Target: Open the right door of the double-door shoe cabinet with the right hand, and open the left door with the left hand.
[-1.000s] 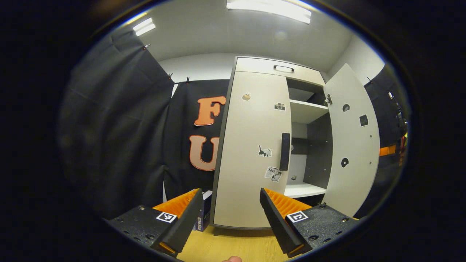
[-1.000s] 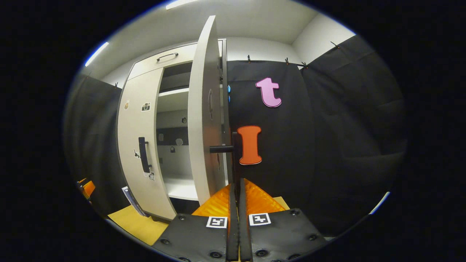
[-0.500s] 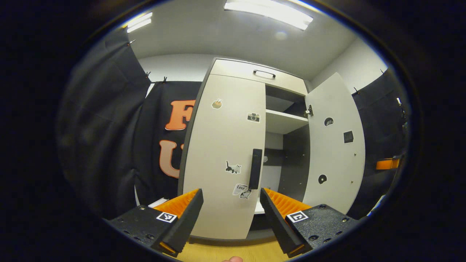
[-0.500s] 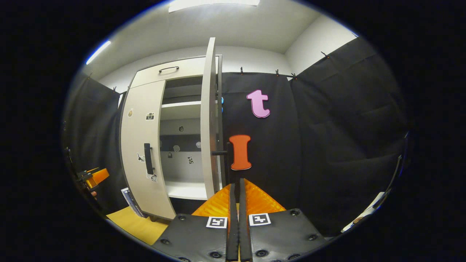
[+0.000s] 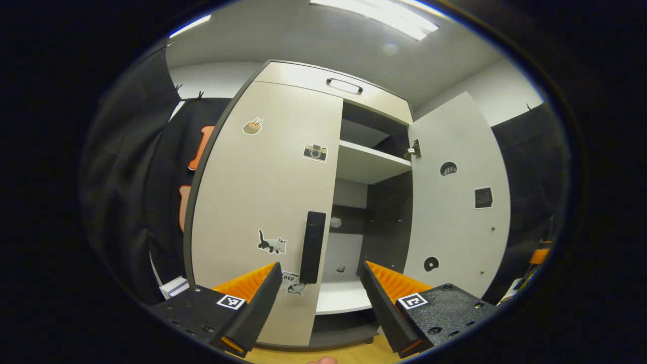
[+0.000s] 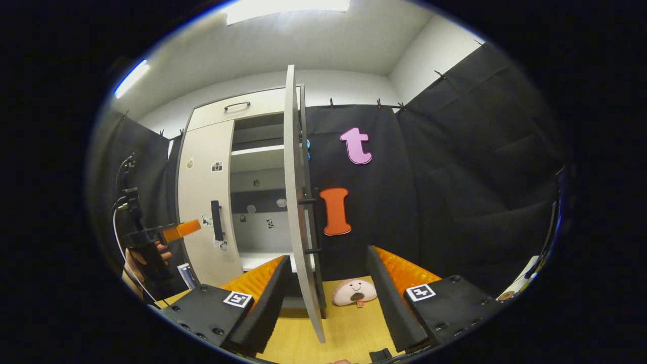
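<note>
Two doors show on the tall pale-grey double-door shoe cabinet [image 5: 349,91]: in the left gripper view its closed left door [image 5: 263,202], with small stickers and a black vertical bar handle [image 5: 312,246], stands just ahead of the left gripper [image 5: 318,293], whose jaws are spread wide and hold nothing. Farther right the right door [image 5: 455,202] hangs swung open beside white shelves [image 5: 364,164]. In the right gripper view that open door's edge [image 6: 298,212] stands between the wide, empty jaws of the right gripper [image 6: 328,298], near a pink smiling plush toy [image 6: 354,292] on the wooden floor [image 6: 349,328].

1. The left gripper [image 5: 319,298] has a black, pebbled body with screw heads and a square black-and-white marker on each side.
2. The right gripper [image 6: 327,298] is built alike, with ribbed inner faces.
3. A cable trails from the hand [image 6: 144,258].
</note>
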`<state>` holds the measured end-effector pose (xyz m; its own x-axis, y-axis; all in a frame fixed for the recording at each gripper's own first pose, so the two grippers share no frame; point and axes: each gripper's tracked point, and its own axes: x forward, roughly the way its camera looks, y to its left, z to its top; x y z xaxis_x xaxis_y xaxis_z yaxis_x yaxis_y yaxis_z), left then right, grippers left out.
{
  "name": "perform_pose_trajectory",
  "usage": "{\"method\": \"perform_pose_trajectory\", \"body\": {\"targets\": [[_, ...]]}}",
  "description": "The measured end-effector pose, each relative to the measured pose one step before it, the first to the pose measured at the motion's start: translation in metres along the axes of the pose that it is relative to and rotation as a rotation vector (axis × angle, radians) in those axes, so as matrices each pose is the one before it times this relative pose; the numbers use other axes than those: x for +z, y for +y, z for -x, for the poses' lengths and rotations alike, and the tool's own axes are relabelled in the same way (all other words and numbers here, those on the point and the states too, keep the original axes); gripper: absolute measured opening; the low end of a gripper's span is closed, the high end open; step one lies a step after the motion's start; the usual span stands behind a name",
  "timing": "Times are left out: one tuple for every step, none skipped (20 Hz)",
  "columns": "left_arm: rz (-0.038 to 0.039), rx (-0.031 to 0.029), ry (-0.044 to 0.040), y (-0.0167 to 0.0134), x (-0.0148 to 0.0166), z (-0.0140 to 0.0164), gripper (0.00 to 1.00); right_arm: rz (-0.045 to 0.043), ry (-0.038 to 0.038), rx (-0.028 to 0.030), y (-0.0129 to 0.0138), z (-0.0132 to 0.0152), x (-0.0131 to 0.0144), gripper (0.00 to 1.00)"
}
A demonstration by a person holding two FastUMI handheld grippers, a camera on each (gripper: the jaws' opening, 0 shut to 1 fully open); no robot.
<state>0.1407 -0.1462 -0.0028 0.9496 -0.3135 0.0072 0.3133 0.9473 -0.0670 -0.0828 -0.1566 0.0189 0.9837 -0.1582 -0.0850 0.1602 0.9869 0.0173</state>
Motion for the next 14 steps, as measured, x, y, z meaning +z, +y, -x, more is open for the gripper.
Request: {"method": "perform_pose_trajectory", "body": {"targets": [[-0.01351, 0.01749, -0.00051, 0.00394, 0.00205, -0.01360, 0.94, 0.01350, 0.01080, -0.00543, -0.00328, 0.00471, -0.00267, 0.96], [-0.01468, 0.01856, -0.00663, 0.00336, 0.00330, -0.01444, 0.94, 0.01386, 0.00896, -0.00379, -0.00306, 0.00124, -0.00260, 0.88], [-0.01787, 0.01907, 0.00159, 0.00332, 0.00017, -0.01484, 0.94, 0.01398, 0.00536, -0.00533, -0.00277, 0.00242, -0.00209, 0.88], [-0.01872, 0.02014, 0.01080, 0.00352, -0.00273, -0.01090, 0.94, 0.01317, 0.00287, -0.00391, -0.00351, 0.00160, -0.00053, 0.96], [-0.00969, 0.00950, 0.01259, 0.00075, -0.00358, -0.01079, 0.94, 0.01247, 0.00378, -0.00330, -0.00282, 0.00101, -0.00150, 0.96], [-0.00876, 0.00882, 0.01361, -0.00037, -0.00394, -0.00856, 0.94, 0.01401, 0.00510, -0.00491, -0.00265, 0.00100, -0.00151, 0.96], [-0.01008, 0.01320, 0.01230, 0.00104, -0.00411, -0.00883, 0.94, 0.01588, 0.00473, -0.00698, -0.00319, 0.00095, -0.00117, 0.88], [-0.00848, 0.00908, 0.01046, -0.00059, -0.00381, -0.00855, 0.94, 0.01450, 0.00375, -0.01069, -0.00424, 0.00024, -0.00098, 0.88], [-0.00311, 0.00252, 0.00922, -0.00158, -0.00341, -0.00494, 0.94, 0.00612, -0.00314, -0.00891, -0.00368, -0.00001, 0.00056, 0.96], [-0.00001, 0.00539, 0.00585, -0.00044, -0.00369, -0.00441, 0.94, -0.01016, -0.01118, -0.00924, -0.00216, -0.00176, 0.00201, 0.96], [0.00310, 0.00531, 0.00061, 0.00044, -0.00182, -0.00352, 0.94, -0.02199, -0.00648, 0.00186, 0.00095, -0.00208, 0.00034, 0.96], [0.00580, 0.00228, 0.00085, 0.00029, -0.00150, -0.00421, 0.94, -0.02505, -0.00066, 0.00743, 0.00108, -0.00207, -0.00066, 0.96], [0.00608, -0.00858, 0.00102, -0.00080, -0.00074, -0.00269, 0.94, -0.02339, 0.00306, 0.00826, 0.00064, -0.00173, -0.00208, 0.96], [0.00052, 0.01847, -0.00041, 0.00508, 0.00038, -0.00202, 0.92, -0.01801, 0.00522, 0.00347, -0.00132, -0.00191, -0.00190, 0.96]]}}
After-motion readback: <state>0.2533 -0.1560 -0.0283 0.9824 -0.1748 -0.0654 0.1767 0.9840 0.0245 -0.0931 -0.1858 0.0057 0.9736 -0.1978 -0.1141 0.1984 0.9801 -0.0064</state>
